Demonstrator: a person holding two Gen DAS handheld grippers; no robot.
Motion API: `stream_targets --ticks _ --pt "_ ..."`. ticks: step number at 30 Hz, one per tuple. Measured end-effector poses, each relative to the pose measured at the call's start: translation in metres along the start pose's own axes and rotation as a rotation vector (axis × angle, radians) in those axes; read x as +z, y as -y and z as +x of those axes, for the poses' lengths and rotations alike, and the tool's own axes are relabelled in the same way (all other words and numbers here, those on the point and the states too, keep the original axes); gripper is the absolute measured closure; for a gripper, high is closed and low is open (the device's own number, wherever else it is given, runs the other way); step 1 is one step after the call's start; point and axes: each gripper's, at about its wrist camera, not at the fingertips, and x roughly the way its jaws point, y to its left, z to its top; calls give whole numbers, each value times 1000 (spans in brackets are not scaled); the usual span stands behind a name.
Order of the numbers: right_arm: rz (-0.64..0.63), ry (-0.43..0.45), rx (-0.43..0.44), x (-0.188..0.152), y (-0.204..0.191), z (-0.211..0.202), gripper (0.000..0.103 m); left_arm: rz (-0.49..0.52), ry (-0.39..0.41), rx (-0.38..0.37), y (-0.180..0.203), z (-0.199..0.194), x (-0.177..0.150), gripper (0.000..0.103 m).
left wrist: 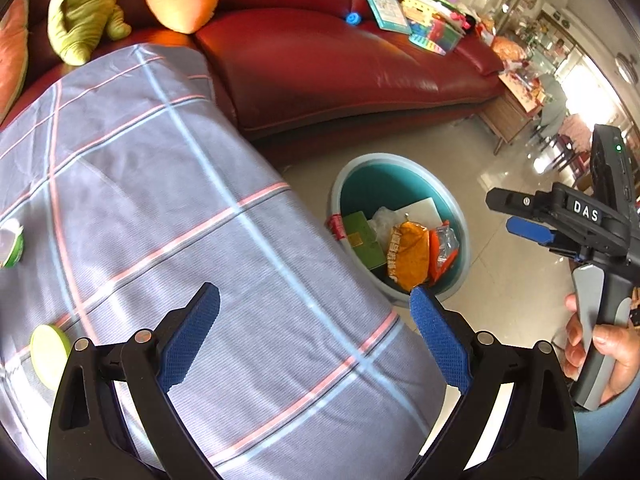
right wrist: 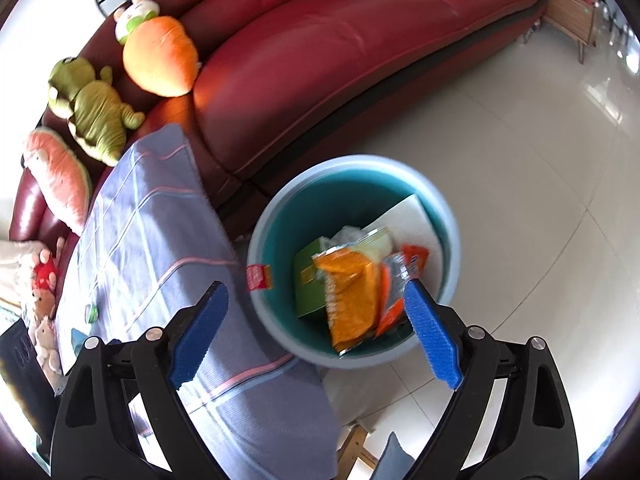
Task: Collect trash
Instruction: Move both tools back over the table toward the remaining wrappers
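Note:
A teal bin (left wrist: 400, 158) (right wrist: 352, 160) with a pale blue rim stands on the floor beside the cloth-covered table (left wrist: 160, 200) (right wrist: 152, 240). In it lie an orange snack bag (left wrist: 408, 256) (right wrist: 352, 292), a green box (left wrist: 360, 240) (right wrist: 306, 276), a white sheet (left wrist: 424, 210) (right wrist: 412, 216) and a clear wrapper (left wrist: 442, 248) (right wrist: 400, 272). A red wrapper (left wrist: 335, 227) (right wrist: 259, 277) hangs at the rim. My left gripper (left wrist: 315, 294) is open over the table edge, holding nothing. Above the bin, my right gripper (right wrist: 316, 286) (left wrist: 504, 214) is open and holds nothing. A green-and-white cup (left wrist: 12, 242) and a lime lid (left wrist: 48, 354) sit on the cloth.
A red leather sofa (left wrist: 320, 60) (right wrist: 320, 60) runs behind the table and bin, with plush toys (right wrist: 96, 116) at one end and books and toys (left wrist: 428, 20) at the other. A wooden side table (left wrist: 508, 116) stands past the sofa. Glossy floor tiles (right wrist: 520, 160) surround the bin.

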Motion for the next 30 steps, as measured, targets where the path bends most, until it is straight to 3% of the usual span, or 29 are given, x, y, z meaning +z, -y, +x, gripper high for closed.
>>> stream_targets --ticks 10,19,30 --pt "-160 -80 49 -38 -96 14 18 -127 65 52 -75 -52 -32 7" --pt "-309 -137 99 -77 -198 29 18 -262 131 147 -154 -108 -73 7" --pt "-433 -189 108 -117 -287 43 18 -404 177 241 -233 -157 -119 6"
